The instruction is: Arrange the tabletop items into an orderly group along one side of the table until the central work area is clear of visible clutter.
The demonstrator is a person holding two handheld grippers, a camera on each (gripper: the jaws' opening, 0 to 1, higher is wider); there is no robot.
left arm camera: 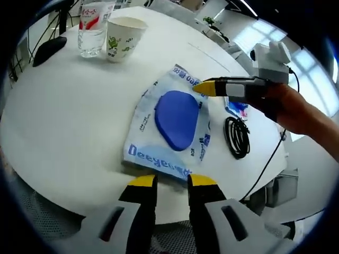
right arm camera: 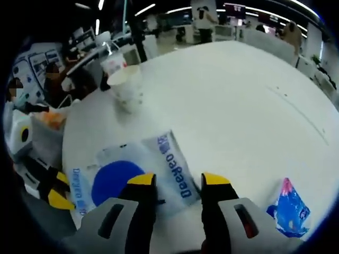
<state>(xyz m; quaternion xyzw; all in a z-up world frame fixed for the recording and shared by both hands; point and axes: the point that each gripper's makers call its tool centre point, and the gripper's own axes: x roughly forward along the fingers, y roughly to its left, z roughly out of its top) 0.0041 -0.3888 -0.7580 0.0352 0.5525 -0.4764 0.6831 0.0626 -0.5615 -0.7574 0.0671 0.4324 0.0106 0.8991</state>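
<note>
A pack of wet wipes [left arm camera: 177, 121] with a blue oval lid lies flat in the middle of the white round table [left arm camera: 69, 121]. My left gripper [left arm camera: 172, 182] stands open just short of the pack's near edge, nothing between its jaws. My right gripper [left arm camera: 207, 88], held by a hand, reaches in from the right over the pack's far corner. In the right gripper view the wipes pack [right arm camera: 132, 174] lies under and between the jaws of my right gripper [right arm camera: 178, 181], which stand apart. The left gripper [right arm camera: 53, 193] shows at the left edge.
A paper cup [left arm camera: 124, 37] and a plastic water bottle [left arm camera: 94, 29] stand at the far side, beside a black mouse [left arm camera: 48, 48]. A coiled black cable [left arm camera: 237, 136] and a small colourful packet [right arm camera: 288, 209] lie near the table's edge. A cord hangs off the edge.
</note>
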